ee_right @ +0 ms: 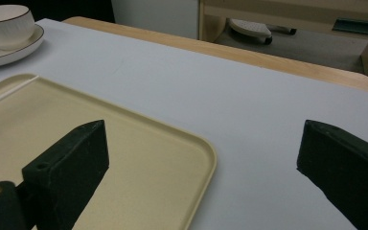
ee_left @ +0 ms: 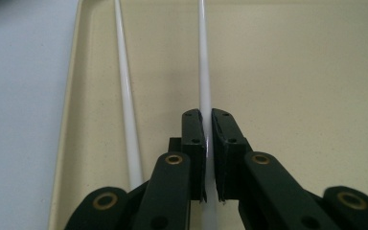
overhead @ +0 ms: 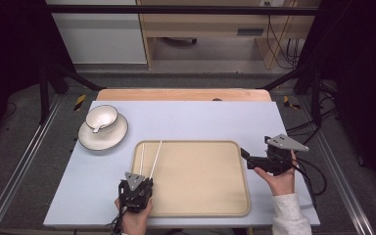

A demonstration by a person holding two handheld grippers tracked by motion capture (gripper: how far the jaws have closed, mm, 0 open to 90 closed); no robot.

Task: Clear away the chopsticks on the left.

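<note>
Two thin white chopsticks lie lengthwise along the left side of a beige tray [overhead: 210, 205]. My left gripper [overhead: 142, 177] sits over the tray's near left part, shut on the near end of the right-hand chopstick [overhead: 155, 159]. In the left gripper view the pads [ee_left: 194, 132] pinch that chopstick [ee_left: 204, 72], which runs straight ahead over the tray [ee_left: 292, 72]. The other chopstick [ee_left: 127, 96] lies free just to its left. My right gripper [overhead: 247, 156] hovers at the tray's right edge, jaws wide open [ee_right: 203, 129], nothing between them.
A white bowl [overhead: 101, 117] stands on a white saucer [overhead: 108, 140] at the far left of the pale blue table mat [overhead: 200, 117]. Both also show in the right gripper view, bowl [ee_right: 5, 24] on saucer [ee_right: 14, 52]. A wooden table edge [overhead: 183, 94] runs behind the mat.
</note>
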